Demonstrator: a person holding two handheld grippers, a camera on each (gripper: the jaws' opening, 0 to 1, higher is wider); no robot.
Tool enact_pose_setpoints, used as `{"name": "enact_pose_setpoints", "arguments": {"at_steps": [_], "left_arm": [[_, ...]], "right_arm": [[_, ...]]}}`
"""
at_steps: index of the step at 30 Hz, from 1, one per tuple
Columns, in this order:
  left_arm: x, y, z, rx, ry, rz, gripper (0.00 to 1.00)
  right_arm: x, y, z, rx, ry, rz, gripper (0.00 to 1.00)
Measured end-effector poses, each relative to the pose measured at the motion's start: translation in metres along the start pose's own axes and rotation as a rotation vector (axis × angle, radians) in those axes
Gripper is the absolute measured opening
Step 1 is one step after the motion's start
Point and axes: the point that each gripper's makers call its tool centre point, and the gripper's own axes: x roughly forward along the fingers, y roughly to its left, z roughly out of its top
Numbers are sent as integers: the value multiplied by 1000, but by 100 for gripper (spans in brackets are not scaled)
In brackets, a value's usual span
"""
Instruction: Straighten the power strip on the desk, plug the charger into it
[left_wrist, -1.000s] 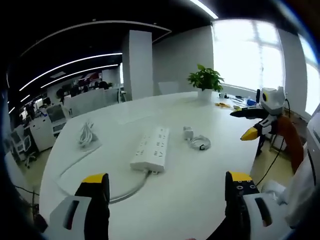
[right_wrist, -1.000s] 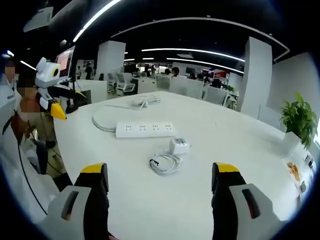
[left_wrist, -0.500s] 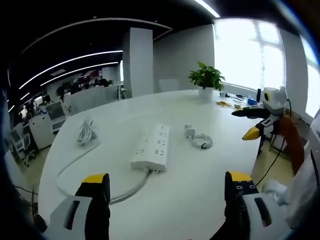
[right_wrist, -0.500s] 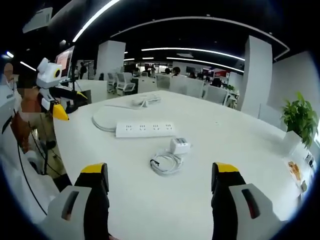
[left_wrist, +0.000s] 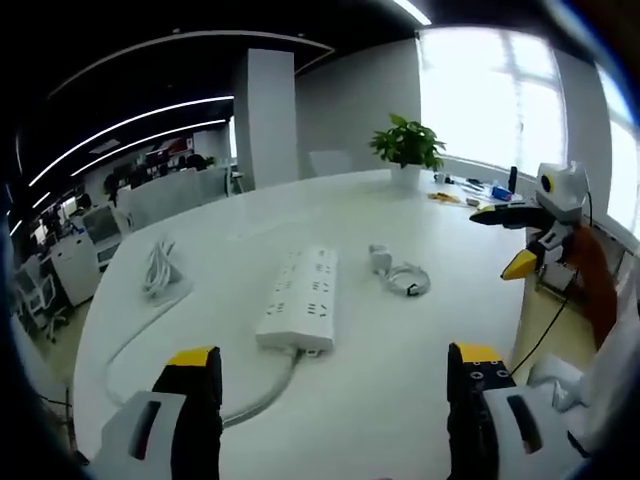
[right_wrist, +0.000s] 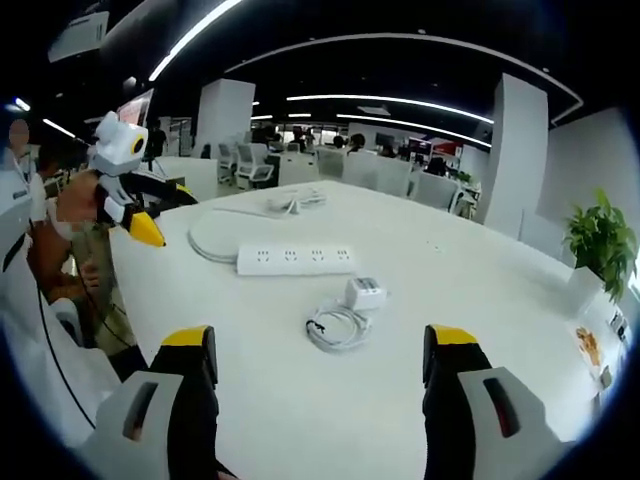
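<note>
While a coiled cable (right_wrist: 338, 327) lies beside the charger (right_wrist: 364, 293), a plant (left_wrist: 406, 146) stands well apart

A potted plant (left_wrist: 406, 152) stands at the white table's (left_wrist: 400, 360) far edge by bright windows (left_wrist: 500, 100), with office chairs (right_wrist: 250, 170) and pillars (right_wrist: 515, 150) beyond.

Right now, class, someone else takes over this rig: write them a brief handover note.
Left gripper: open, holding nothing, above the white desk.
Right gripper: open, holding nothing.
White multi-socket power strip lies on the desk, its cable looping away.
Small white charger block sits beside it, unplugged, with its coiled white cable.
Done: nothing.
Left: straighten strip, plug in charger.
</note>
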Motion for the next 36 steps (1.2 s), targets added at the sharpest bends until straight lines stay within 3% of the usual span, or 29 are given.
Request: {"name": "enact_pose_setpoints", "arguments": {"at_steps": [17, 36], "left_arm": [[44, 7, 13, 41, 62, -37, 92], [49, 23, 8, 37, 120, -43, 92]], "right_arm": [[0, 3, -1, 2, 4, 7, 83], [10, -1, -2, 28, 8, 14, 84]]}}
